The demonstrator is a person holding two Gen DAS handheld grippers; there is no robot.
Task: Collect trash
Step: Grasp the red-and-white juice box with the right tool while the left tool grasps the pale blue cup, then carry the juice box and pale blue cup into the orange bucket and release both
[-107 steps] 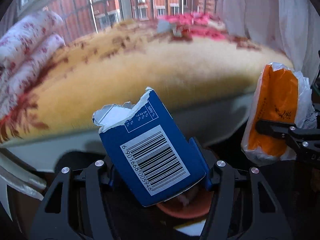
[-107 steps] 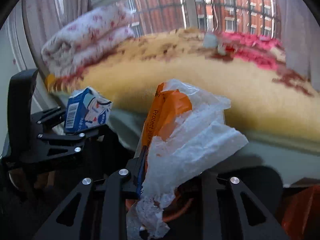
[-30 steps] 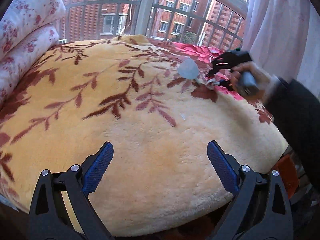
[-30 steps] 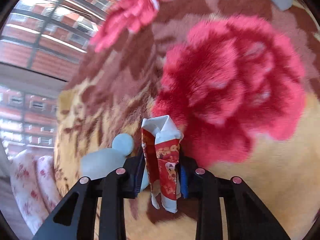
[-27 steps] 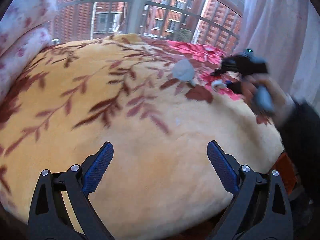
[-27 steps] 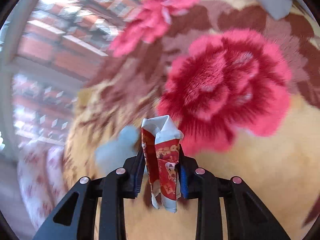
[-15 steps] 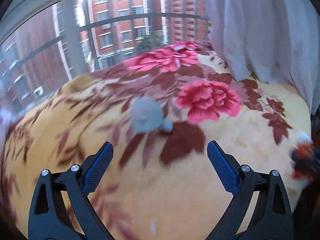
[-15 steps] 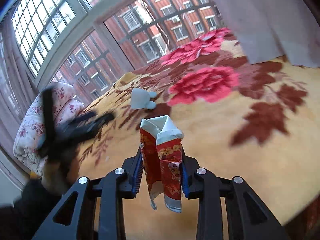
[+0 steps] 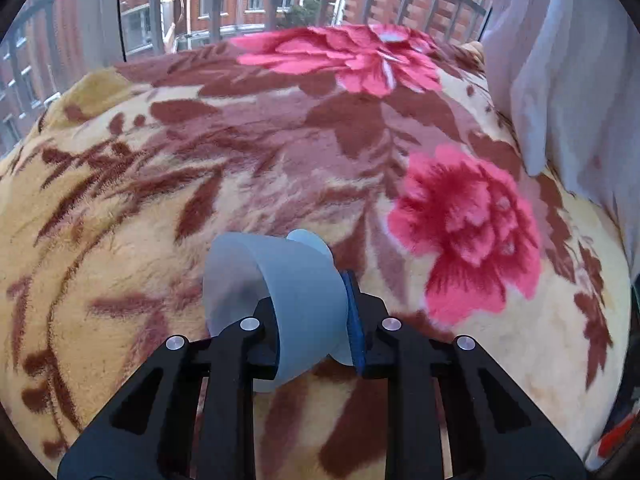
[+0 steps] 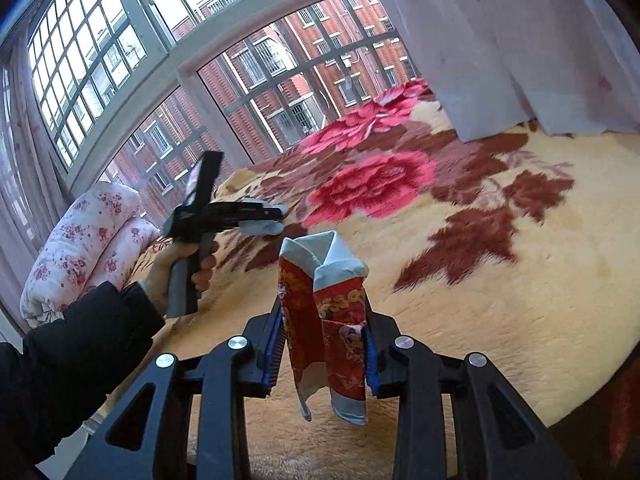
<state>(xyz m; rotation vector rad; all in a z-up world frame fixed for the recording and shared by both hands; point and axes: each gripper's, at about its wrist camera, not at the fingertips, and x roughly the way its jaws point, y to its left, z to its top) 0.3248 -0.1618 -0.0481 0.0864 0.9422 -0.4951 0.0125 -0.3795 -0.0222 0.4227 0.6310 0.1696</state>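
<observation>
**Two grippers loaded, both over the bed**

Two pieces of trash are in hand, one per gripper.

Left gripper (image 9: 310,316): jaws have just closed, now nearly together, pinching a squashed translucent plastic cup (image 9: 292,300). The cup wall is folded flat between the blue pads, rim bowed out to the left and away from the camera. The cup sits at the blanket (image 9: 120,240) surface; can't tell whether it is lifted clear. Gripper points steeply down at the bed, near the big pink flower print.

In the right wrist view the left gripper (image 10: 276,218) shows side-on, held roughly level over the blanket, with the pale cup at its tips. The left hand (image 10: 180,268) wraps the grey handle from below, with a dark sleeve (image 10: 72,352) running down to the lower left corner.

Right gripper (image 10: 324,344): jaws narrow, clamped on a red and gold snack wrapper (image 10: 332,320). The wrapper stands upright between the pads, its silver-lined top folded over and its lower end hanging under the fingers, clear of the blanket. Gripper is angled moderately down, looking across the bed toward the window (image 10: 248,64).

A rolled floral quilt (image 10: 80,240) lies at the far left of the bed. A white curtain (image 10: 500,40) hangs at right.
</observation>
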